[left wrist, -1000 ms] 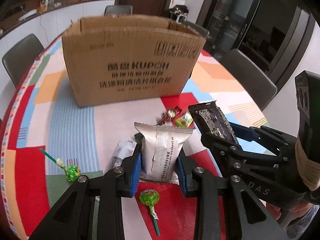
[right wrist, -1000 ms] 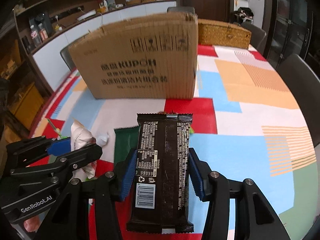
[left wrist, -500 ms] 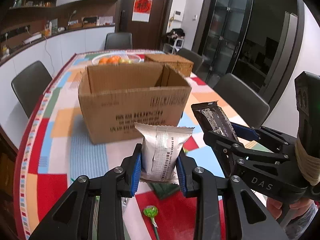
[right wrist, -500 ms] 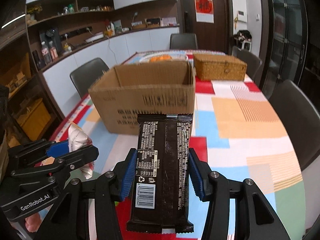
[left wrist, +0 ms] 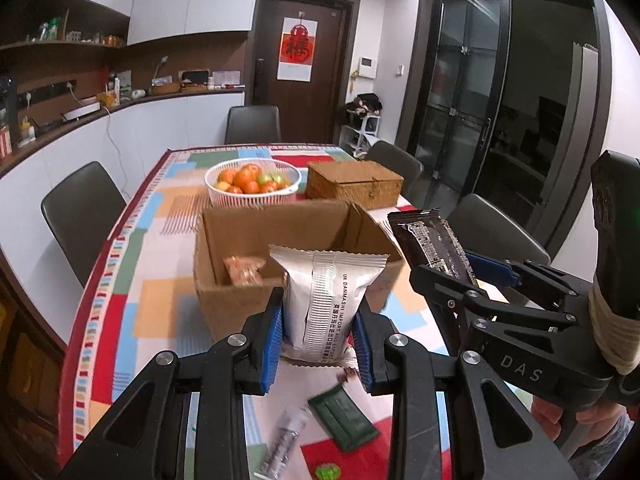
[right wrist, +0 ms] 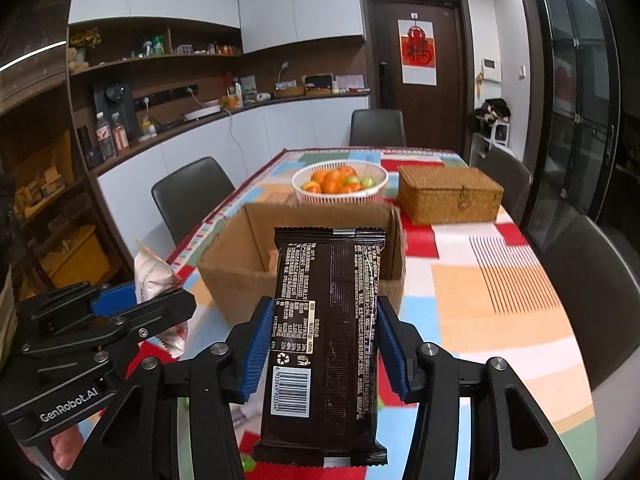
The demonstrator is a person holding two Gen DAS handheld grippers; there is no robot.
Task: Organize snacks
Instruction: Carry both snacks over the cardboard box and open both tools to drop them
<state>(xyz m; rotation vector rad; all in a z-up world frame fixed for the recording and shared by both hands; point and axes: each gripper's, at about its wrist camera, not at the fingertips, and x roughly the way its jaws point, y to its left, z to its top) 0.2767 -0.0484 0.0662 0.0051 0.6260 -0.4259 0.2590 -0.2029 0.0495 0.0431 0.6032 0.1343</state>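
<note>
Left gripper [left wrist: 316, 344] fingers clamping silver packet [left wrist: 326, 300] upright; right gripper [right wrist: 324, 348] fingers gripping dark bar [right wrist: 326, 340], long axis pointing far toward open carton [right wrist: 236, 272] sitting on patchwork bench [right wrist: 500, 300], kitchen room.

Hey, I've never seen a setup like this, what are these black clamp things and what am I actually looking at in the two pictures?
These are handheld tongs, one in each of a person's hands, and each carries a camera looking forward along its two fingers. The left tongs are shut on a silver snack bag. The right tongs are shut on a dark chocolate wrapper. Each view also shows the other tool at its side. Ahead, on a colourful tablecloth, stands an open cardboard box holding an orange packet. Behind it are a fruit basket and a wicker box. A green packet lies below.
</note>
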